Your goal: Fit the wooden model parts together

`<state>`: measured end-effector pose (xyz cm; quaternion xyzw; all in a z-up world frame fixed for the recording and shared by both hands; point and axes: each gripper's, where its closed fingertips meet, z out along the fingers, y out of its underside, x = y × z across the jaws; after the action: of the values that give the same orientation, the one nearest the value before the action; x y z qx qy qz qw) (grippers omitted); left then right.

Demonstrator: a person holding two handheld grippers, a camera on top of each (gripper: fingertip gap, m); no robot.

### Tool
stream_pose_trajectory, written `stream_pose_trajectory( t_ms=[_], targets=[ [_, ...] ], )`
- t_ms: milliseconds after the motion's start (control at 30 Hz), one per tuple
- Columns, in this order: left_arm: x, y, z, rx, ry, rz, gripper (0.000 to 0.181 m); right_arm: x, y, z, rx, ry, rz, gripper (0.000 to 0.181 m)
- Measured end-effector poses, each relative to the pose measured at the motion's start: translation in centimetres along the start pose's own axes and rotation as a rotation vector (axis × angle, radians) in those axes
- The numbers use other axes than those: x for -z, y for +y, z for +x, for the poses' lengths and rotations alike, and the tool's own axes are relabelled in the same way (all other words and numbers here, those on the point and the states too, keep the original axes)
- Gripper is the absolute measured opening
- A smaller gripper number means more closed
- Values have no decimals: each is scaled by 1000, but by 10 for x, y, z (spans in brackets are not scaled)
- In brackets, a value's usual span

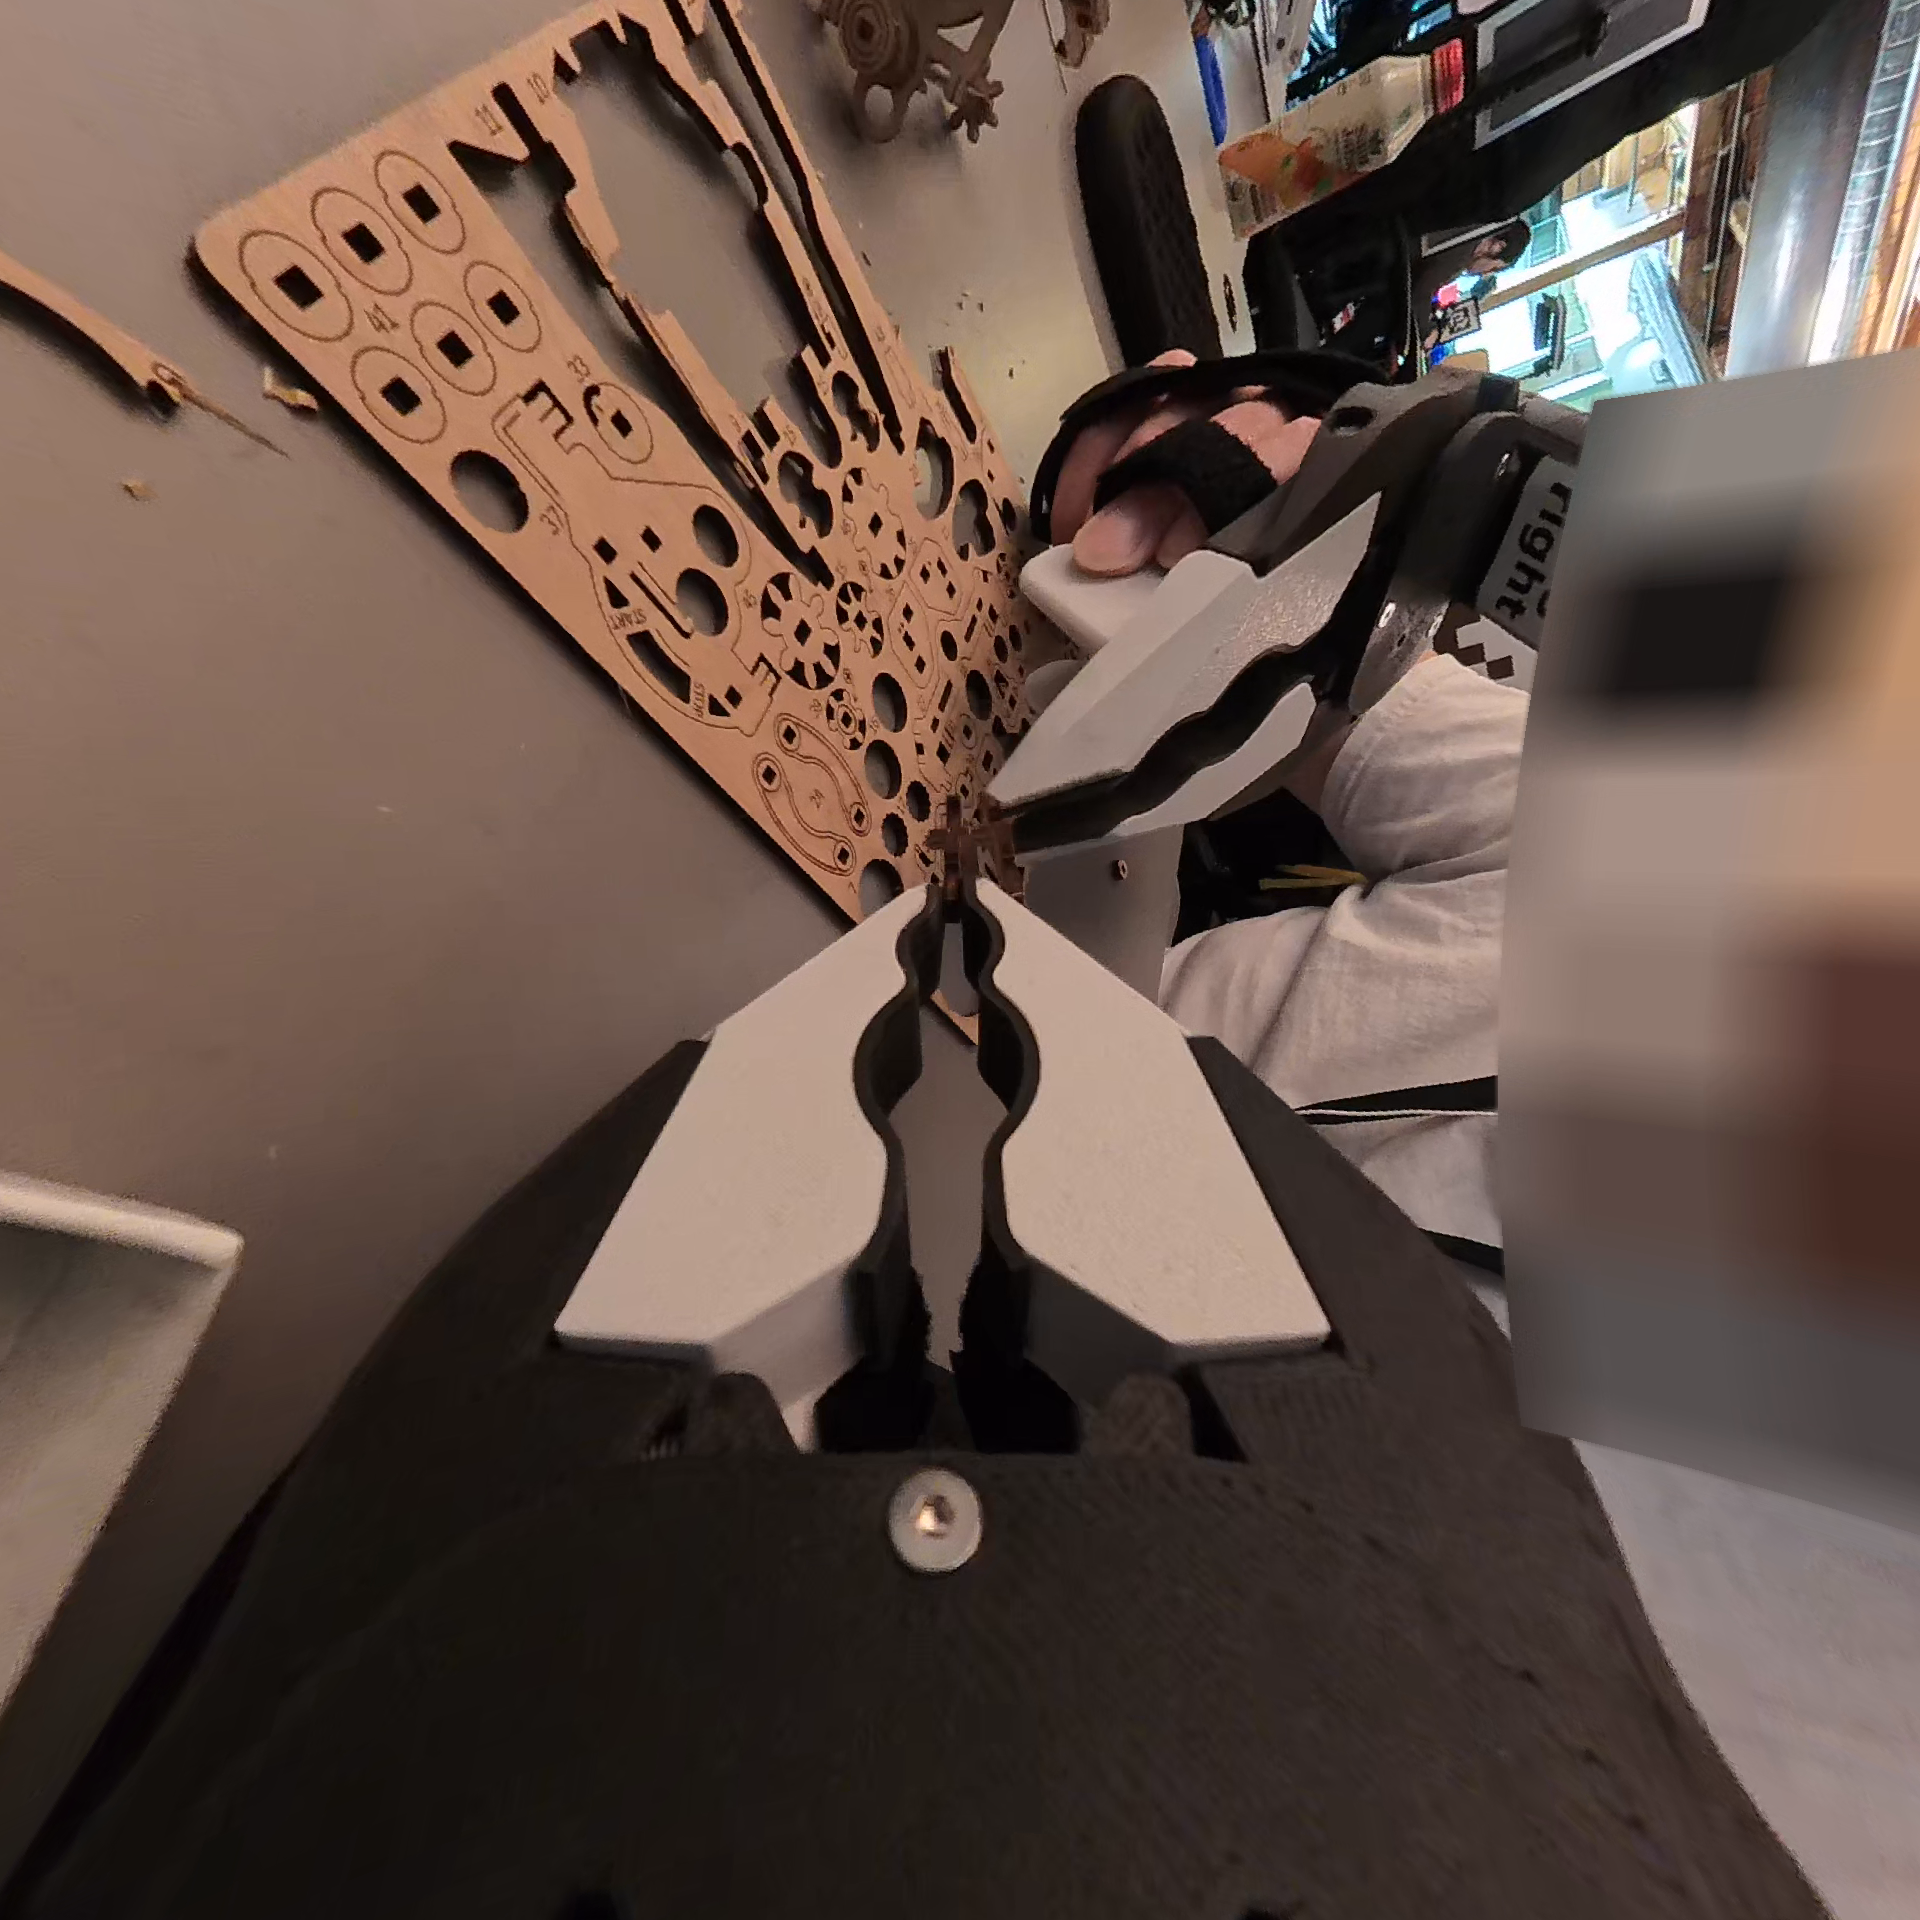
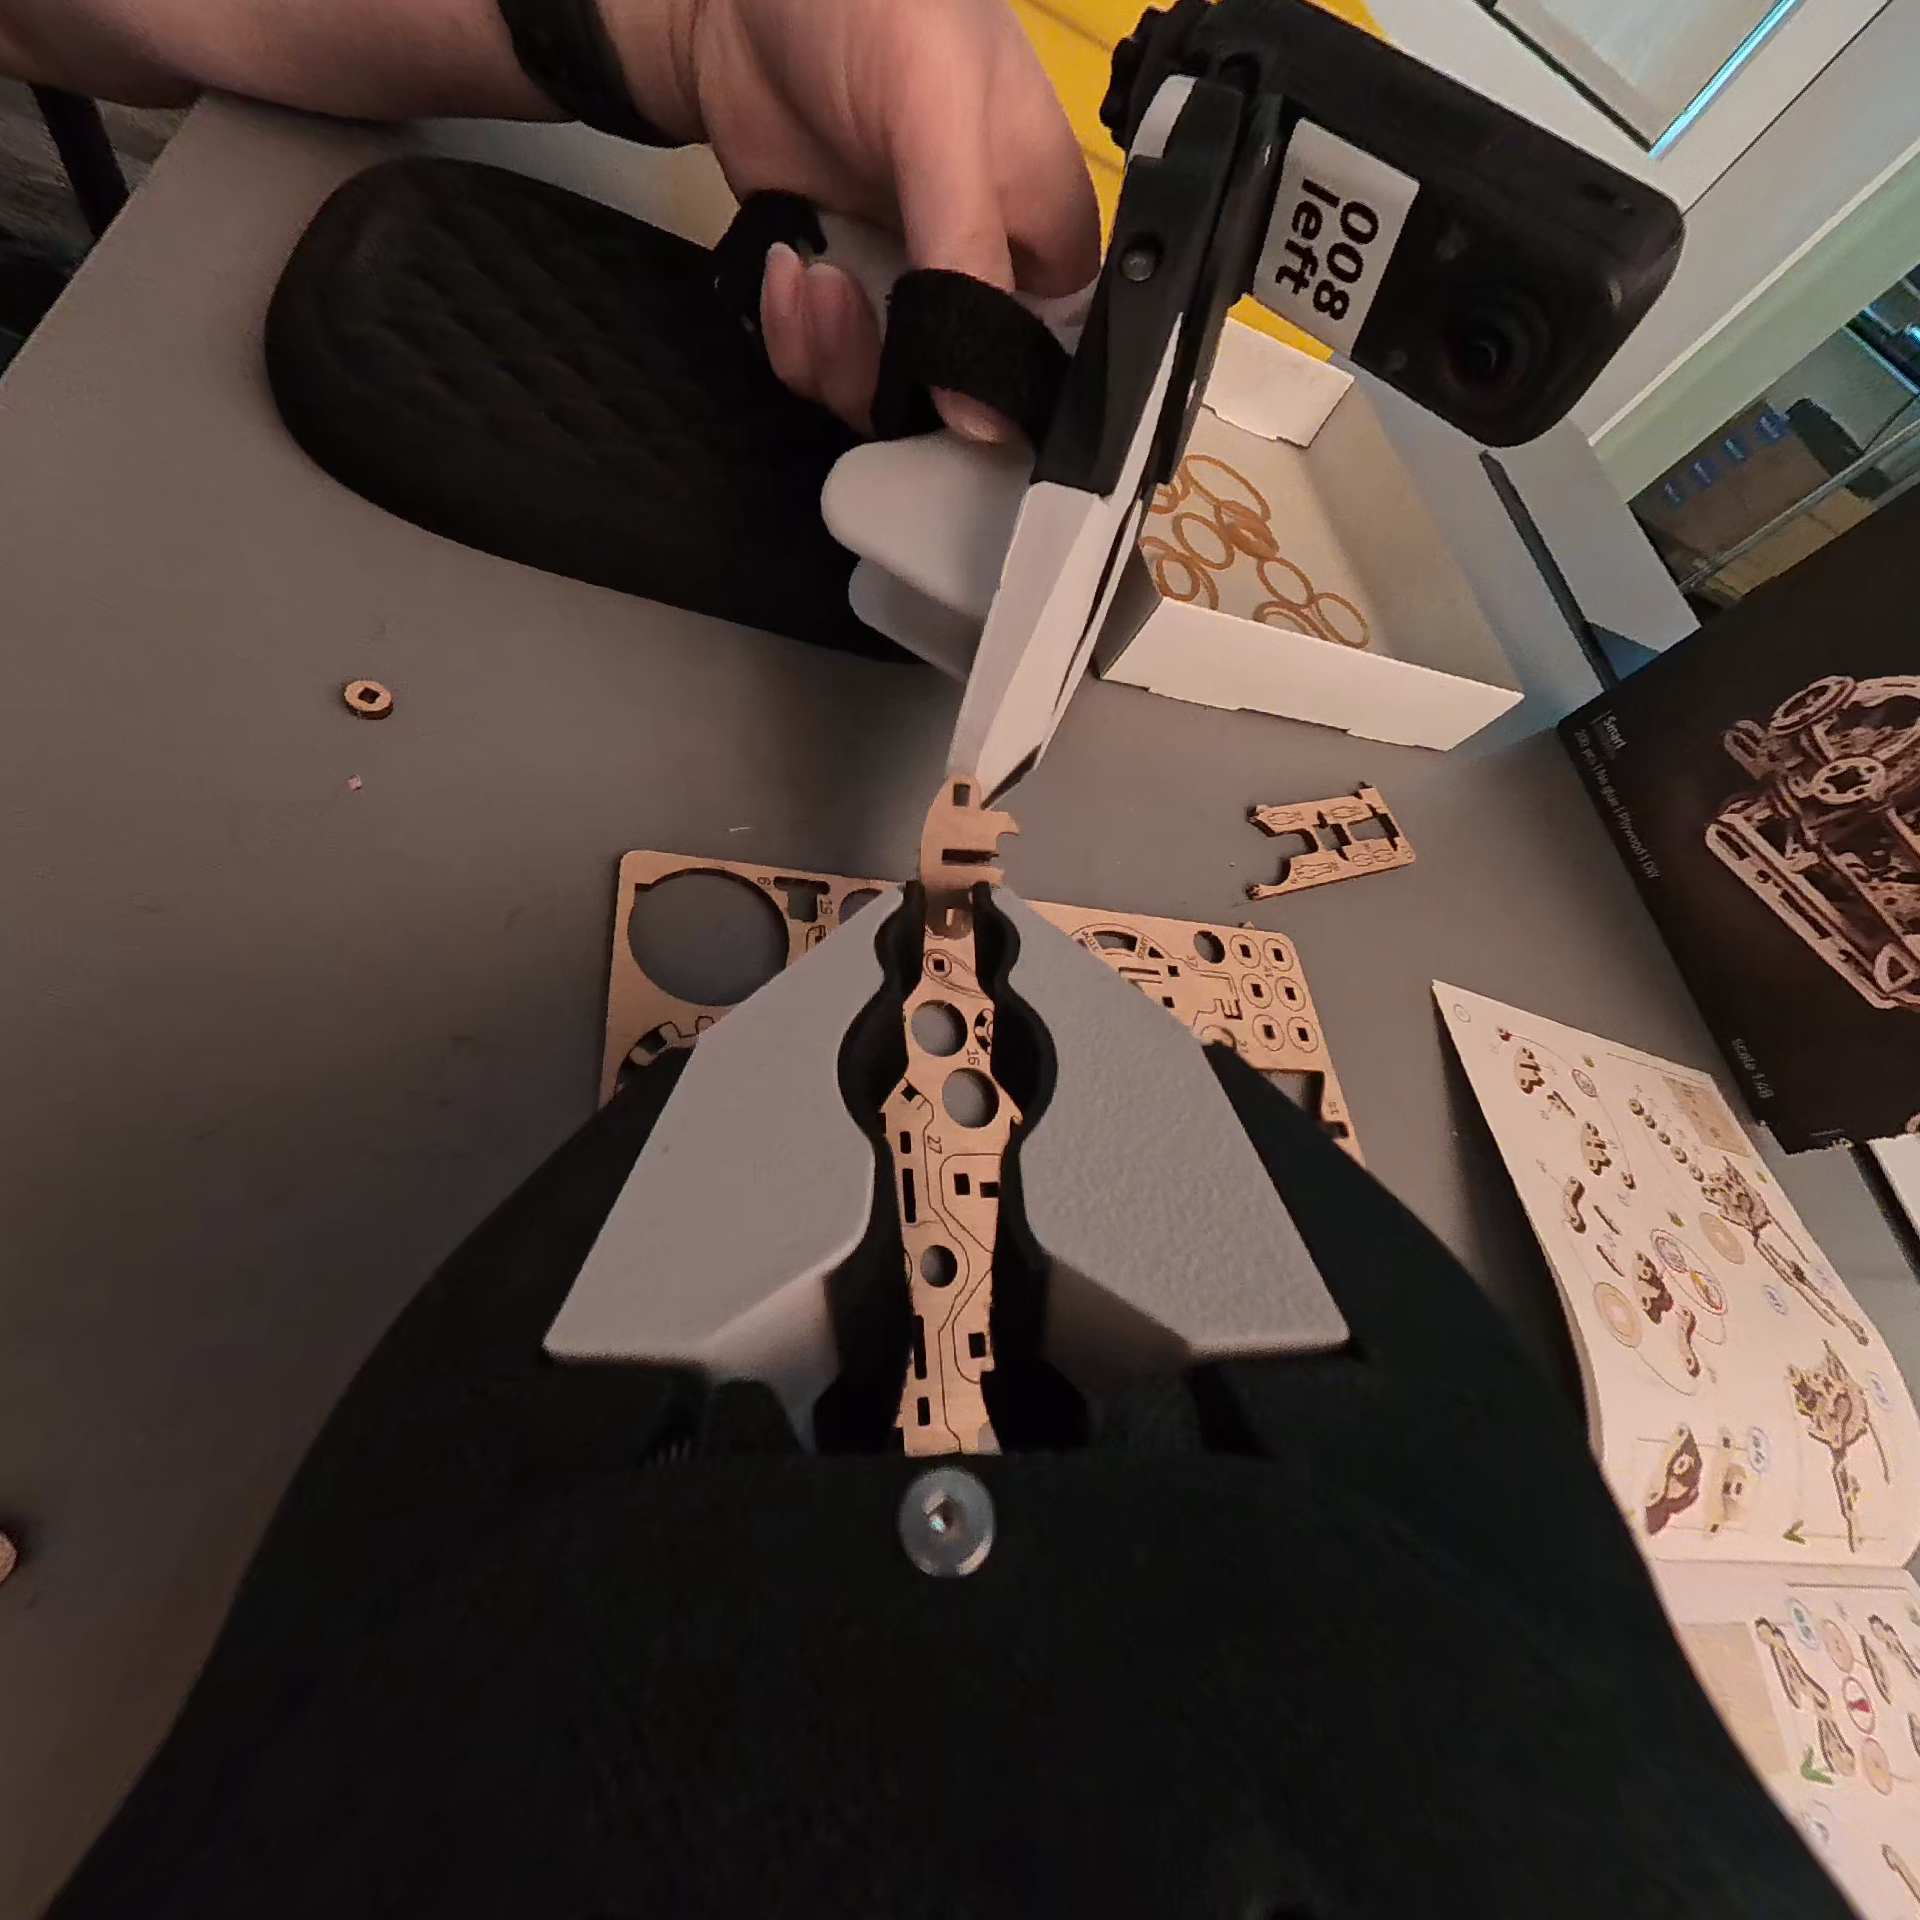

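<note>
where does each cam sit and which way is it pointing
Left wrist view: on the left tongs, looking along them at the small wooden part, plywood sheet and right tongs; a hand shows.
Right wrist view: on the right tongs, facing the left tongs.
Shared: part, sheet.

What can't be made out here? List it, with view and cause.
- Small notched wooden piece: left wrist view, dark and tiny between left gripper and right gripper; one part or two unclear.
- Pale laser-cut plywood sheet: right wrist view, mostly behind right gripper.
</note>
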<state>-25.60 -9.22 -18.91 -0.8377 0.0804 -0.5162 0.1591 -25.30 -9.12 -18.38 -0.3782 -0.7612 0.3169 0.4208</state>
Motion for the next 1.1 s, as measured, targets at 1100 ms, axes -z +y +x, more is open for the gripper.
stream_pose_trajectory(
  t_ms=[1100],
  targets=[
    [8,2,2,106,54,-32,11,0,10,3,-179,-85,-30,6]
  ],
)
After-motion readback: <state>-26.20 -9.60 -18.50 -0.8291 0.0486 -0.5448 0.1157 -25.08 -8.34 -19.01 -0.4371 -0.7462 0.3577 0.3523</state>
